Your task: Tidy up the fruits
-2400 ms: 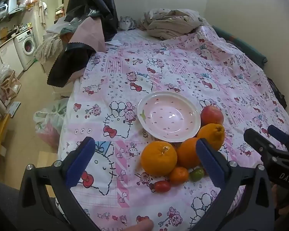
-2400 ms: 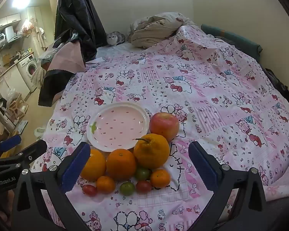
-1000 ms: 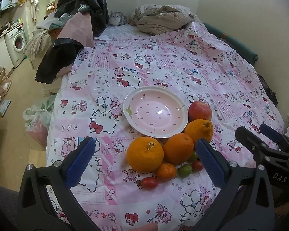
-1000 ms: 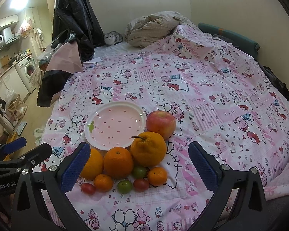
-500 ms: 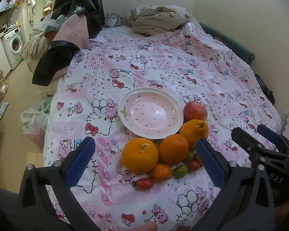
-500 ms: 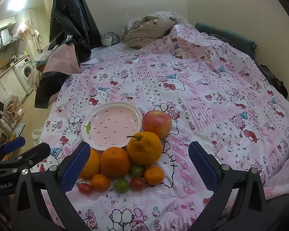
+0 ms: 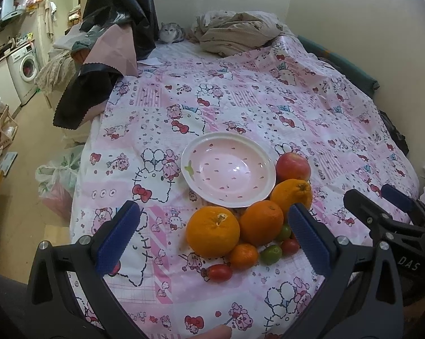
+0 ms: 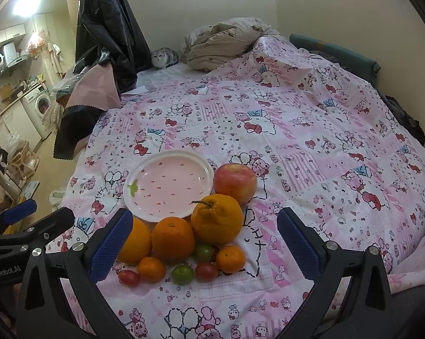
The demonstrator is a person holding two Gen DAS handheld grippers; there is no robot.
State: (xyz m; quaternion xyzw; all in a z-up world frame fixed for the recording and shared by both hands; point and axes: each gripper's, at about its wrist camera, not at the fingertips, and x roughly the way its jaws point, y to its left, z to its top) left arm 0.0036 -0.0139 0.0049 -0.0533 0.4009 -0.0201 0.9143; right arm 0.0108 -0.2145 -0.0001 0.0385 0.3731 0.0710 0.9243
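An empty pink plate [image 7: 204,189] [image 8: 136,200] lies on the pink cartoon bedspread. In front of it sits a cluster of fruit: three oranges [image 7: 213,231] [image 8: 172,239], a red apple [image 7: 293,166] [image 8: 235,182], small mandarins [image 8: 230,258] and red and green cherry tomatoes [image 7: 219,272] [image 8: 182,274]. My left gripper [image 7: 213,233] is open and empty, hovering above the near side of the fruit. My right gripper [image 8: 202,238] is open and empty, also above the fruit. Each gripper shows in the other's view [image 7: 393,214] [image 8: 28,223].
A crumpled beige blanket [image 8: 223,42] and a grey cat [image 8: 163,56] lie at the far end of the bed. Dark and pink cloths [image 7: 99,70] hang over the left edge. A wall runs along the right; floor, bags [image 7: 56,175] and a washing machine [image 7: 25,67] lie left.
Both grippers have drifted slightly over the fruit, the left view shifting so the fruit sits more to the right. Both stay open and empty. No fruit has moved.
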